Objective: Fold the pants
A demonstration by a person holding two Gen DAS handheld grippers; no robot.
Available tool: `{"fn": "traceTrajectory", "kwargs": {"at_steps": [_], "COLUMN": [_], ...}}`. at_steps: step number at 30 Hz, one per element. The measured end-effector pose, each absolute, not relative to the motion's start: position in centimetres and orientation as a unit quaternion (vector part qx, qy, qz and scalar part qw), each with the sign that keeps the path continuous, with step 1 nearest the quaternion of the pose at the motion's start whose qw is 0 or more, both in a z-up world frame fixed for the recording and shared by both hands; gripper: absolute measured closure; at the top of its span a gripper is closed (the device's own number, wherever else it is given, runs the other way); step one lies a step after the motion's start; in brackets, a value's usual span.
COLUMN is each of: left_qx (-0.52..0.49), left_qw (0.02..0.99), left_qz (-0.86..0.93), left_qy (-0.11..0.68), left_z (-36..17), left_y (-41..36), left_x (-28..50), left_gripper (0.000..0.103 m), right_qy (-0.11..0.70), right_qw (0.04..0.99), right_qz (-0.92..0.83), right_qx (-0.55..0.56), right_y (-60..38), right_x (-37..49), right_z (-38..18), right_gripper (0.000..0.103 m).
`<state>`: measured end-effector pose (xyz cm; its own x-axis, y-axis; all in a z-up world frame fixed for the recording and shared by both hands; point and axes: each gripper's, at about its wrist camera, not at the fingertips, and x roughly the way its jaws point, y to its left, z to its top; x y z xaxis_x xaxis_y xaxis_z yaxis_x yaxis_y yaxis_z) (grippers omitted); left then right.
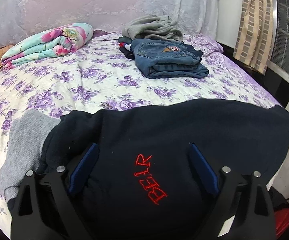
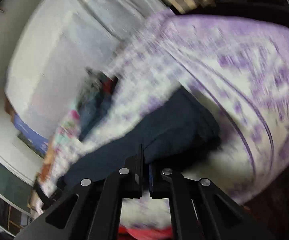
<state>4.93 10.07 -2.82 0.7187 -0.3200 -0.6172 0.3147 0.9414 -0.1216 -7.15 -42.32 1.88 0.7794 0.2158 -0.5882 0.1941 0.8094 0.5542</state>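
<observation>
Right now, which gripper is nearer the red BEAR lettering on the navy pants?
Left. The left gripper straddles the BEAR lettering, fingers apart; the right gripper pinches the navy pants at an edge.
</observation>
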Motion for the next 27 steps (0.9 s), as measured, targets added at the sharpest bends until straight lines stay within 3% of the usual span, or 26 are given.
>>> {"fn": "traceTrajectory", "kwargs": {"at_steps": [4,5,6,11,14,21,25,27], "left_qx": [-0.002,-0.008,-0.016,-0.009,-0.002,0.027,0.031,0.022], "left_qw": [0.921,0.92,0.92,0.928,0.915,0.894,0.901,0.901], "left_qz": [-0.179,-0.183,-0.187,-0.217,-0.26,-0.24,-0.252,-0.253], "left_qy": [0.345,0.346,0.346,0.302,0.308,0.376,0.351,0.352], "left_z": [-2.6,-2.3,-1.8,1.1,1.3,-3.4,-3.4,-2.9], "left_y": [10.1,10.2,10.3,8.8,6.2,3.4,5.6,6.7], "left_x": [4.7,4.4,4.0,1.1,0.7,2.5,0.3,-0.6], "left_gripper": [0.013,0.013,0.013,0.01,0.01,0.009,0.009,0.009], "right_qy": [0.329,0.313,0.302,0.223,0.217,0.343,0.444,0.448], "right_qw": [0.876,0.879,0.886,0.926,0.945,0.912,0.87,0.869], "right_qz": [0.013,0.014,0.0,-0.185,-0.093,0.178,0.192,0.191], "right_qx": [0.352,0.36,0.351,0.243,0.227,0.135,0.096,0.087], "right_y": [-43.5,-44.1,-44.3,-45.5,-42.2,-25.4,-22.2,-22.7], "right_x": [-7.5,-8.0,-8.2,-11.6,-9.5,1.5,6.0,6.3], "right_z": [0.0,0.6,1.3,5.7,6.8,3.0,-1.6,-0.6], "right_gripper": [0.087,0.071,0.065,0.062,0.063,0.061,0.063,0.067]}}
